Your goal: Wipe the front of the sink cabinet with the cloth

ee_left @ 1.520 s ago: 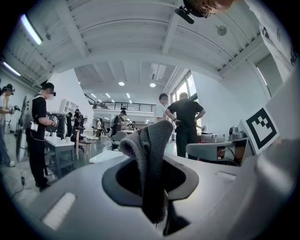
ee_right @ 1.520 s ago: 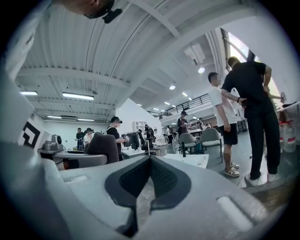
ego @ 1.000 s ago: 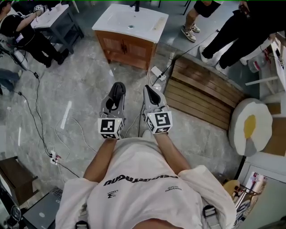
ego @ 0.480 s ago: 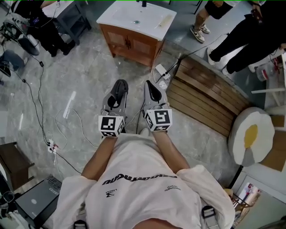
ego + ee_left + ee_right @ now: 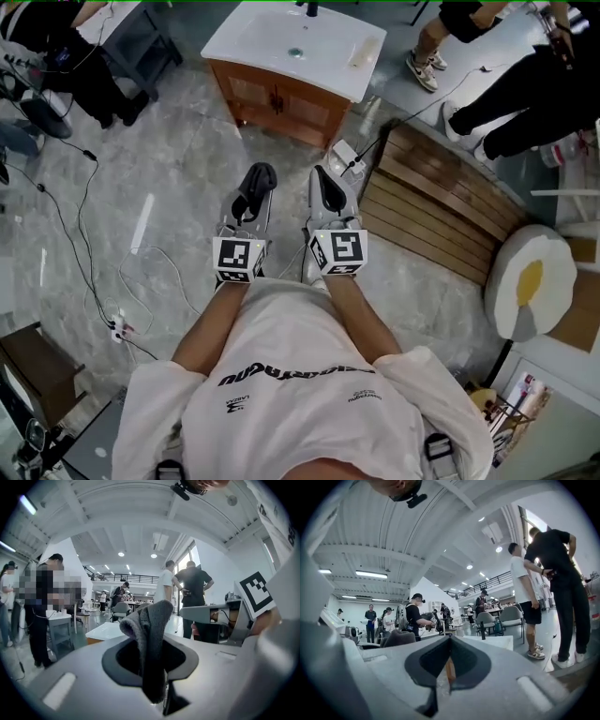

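Bright, even hall light, warped at my edges.
Ceiling strips (image 5: 370, 574) and the window (image 5: 186, 559) light the hall; the window blows out white. A pale glare streak lies on the floor (image 5: 141, 225). My left gripper view and right gripper view bulge and go black at the corners; the cloth (image 5: 150, 644) near the lens looks soft.

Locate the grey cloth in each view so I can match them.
Head view: cloth centre, in the left claw.
Left gripper view: cloth dead centre, clamped.
Right gripper view: cloth probably the dark lump at left.
Shared landmark: white sink top.
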{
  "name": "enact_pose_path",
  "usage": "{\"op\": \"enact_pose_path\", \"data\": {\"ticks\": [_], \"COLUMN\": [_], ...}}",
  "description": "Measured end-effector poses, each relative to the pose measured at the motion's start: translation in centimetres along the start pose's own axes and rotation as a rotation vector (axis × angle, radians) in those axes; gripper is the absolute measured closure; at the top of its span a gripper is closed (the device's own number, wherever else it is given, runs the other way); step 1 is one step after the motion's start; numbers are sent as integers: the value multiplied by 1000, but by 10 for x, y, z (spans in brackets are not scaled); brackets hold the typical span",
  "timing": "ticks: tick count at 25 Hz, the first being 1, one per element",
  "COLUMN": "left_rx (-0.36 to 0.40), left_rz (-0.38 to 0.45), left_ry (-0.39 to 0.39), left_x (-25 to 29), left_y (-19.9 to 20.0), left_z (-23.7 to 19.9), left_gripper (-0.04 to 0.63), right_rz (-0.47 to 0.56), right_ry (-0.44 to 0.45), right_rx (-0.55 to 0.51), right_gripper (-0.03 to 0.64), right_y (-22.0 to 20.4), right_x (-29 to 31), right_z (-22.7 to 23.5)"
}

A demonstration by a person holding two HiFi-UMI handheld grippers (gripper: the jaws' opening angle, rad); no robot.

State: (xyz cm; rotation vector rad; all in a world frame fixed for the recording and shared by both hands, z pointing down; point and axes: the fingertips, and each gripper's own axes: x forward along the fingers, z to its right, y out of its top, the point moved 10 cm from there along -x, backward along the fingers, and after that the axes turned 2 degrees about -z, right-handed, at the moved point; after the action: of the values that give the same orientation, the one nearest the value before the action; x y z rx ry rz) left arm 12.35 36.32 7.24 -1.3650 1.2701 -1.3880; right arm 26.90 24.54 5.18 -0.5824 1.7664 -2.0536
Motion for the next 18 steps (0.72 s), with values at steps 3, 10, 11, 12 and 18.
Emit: {"op": "enact_pose_path", "data": {"ticks": [3, 10, 11, 12, 18], "left_rx": [-2, -25, -34, -44, -88], "left_rz": [-13, -44, -50, -55, -98], "left_ry": [-71, -199, -214, -227, -265], "left_x": [28, 87, 93, 99, 134], "left_y": [14, 40, 41, 40, 27], "left_z": [-57, -179, -190, -200, -237], "left_gripper": [522, 522, 523, 523, 523], "right_rz": [-23, -37, -43, -49, -96], "right_ry": [-85, -185, -196, -208, -264], "right_rx": [4, 22, 22, 19, 30], "right_gripper": [620, 620, 622, 623, 623], "right_y": [1, 8, 7, 5, -8], "right_x": [51, 168, 178, 188, 235], "right_z": [-16, -60, -66, -71, -76]}}
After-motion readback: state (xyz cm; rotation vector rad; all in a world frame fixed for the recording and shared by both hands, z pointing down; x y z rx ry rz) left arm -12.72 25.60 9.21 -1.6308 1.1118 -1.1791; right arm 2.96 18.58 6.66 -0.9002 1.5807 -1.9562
